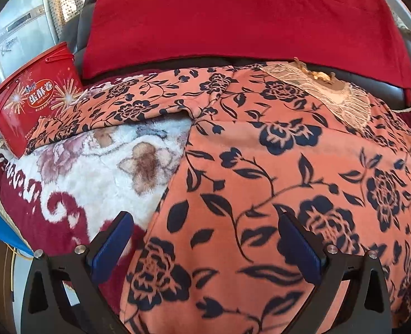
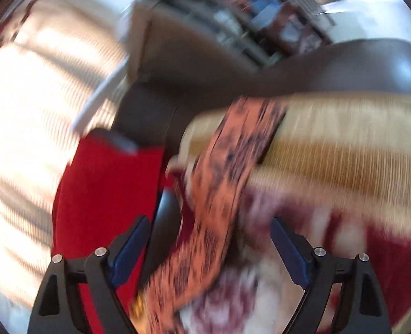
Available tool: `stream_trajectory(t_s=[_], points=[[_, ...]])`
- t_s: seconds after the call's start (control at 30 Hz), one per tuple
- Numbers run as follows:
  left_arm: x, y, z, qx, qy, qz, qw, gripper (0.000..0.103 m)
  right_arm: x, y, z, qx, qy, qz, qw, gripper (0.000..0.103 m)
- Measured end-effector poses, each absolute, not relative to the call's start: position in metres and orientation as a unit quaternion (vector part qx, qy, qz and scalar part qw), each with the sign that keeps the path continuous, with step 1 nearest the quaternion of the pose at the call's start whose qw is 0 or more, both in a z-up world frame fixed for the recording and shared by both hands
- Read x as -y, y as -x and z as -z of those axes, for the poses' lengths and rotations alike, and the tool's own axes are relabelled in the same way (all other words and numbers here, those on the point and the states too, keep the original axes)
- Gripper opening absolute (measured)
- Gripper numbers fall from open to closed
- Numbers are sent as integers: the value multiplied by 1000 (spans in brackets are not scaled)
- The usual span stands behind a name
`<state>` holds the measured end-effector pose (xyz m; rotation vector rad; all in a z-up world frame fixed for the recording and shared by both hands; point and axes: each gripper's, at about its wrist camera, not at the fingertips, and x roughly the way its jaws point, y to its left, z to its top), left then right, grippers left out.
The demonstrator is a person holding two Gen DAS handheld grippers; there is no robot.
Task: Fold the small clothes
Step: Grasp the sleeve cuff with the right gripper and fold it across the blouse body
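Garment: an orange floral garment (image 1: pixel 275 150), printed with dark blue roses, lies spread over a plush blanket (image 1: pixel 74 172); a lace panel (image 1: pixel 342 100) near its far edge suggests the neckline lies away from the camera.
Sleeve: in the blurred right wrist view a narrow strip of the same print (image 2: pixel 219 194), probably a sleeve, runs diagonally between the right tool's fingers, apparently free of both pads.
Support: the blanket covers a dark sofa seat, backed by a red cushion (image 1: pixel 233 19); a soft, broad surface, evidently chosen so the cloth can lie flat.
Left tool (image 1: pixel 205 247): fingers wide apart and empty, pointing down over the garment's near left edge, one finger above the blanket, the other above the print; probably placed to take that edge.
Right tool (image 2: pixel 208 250): fingers wide apart, nothing clamped; heavy blur hides finer detail.
Bystander: a red egg-roll tub (image 1: pixel 32 103) stands at the far left, its base touching the garment's edge.
Progress: folding appears barely begun.
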<state>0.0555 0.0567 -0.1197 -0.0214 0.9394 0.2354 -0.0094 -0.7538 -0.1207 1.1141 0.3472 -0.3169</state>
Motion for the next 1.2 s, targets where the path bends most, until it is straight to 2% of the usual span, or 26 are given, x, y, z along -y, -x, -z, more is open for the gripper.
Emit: stream_trajectory(t_s=[0.03,0.1,0.3,0.33,0.37,0.4,0.5,0.6,0.73,0.87,0.97,1.03,1.07,1.13,1.17,1.2], points=[[-58,-58,121,-451,12,-116,885,103,767,4,122,-159,-531,157,818,88],[-61,-65,123,-451,19,-122,884,103,782,-13,126,-175,-531,162,813,77],[-62,-79,129,-455,22,-123,882,103,796,-56,129,-214,-515,174,812,74],[-61,-80,129,-454,19,-121,883,103,797,-63,130,-233,-507,185,809,71],[-60,-80,130,-453,17,-120,883,103,796,-64,134,-249,-497,197,807,50],[-60,-80,130,-451,16,-119,884,103,797,-68,136,-266,-480,216,808,16],[-65,-78,132,-447,20,-117,887,103,790,-82,123,-294,-422,259,818,8],[-75,-75,134,-438,32,-115,891,103,752,-100,80,-294,-331,254,860,7],[-91,-72,141,-424,56,-116,897,103,659,-123,4,-262,-239,170,919,7],[-107,-67,152,-416,75,-123,898,103,517,-140,-49,-229,-181,31,956,7],[-118,-66,149,-406,109,-118,900,103,406,-142,-44,-232,-152,-67,958,7],[-123,-66,149,-406,123,-114,898,103,343,-145,-20,-252,-145,-115,950,8],[-125,-66,150,-407,129,-110,897,103,312,-151,3,-276,-141,-129,942,11],[-128,-66,150,-408,136,-103,897,103,265,-166,53,-350,-106,-144,920,56],[-130,-65,149,-407,139,-100,897,103,244,-174,87,-398,-87,-153,900,89],[-131,-64,149,-406,142,-94,898,103,235,-175,113,-426,-77,-151,889,87]])
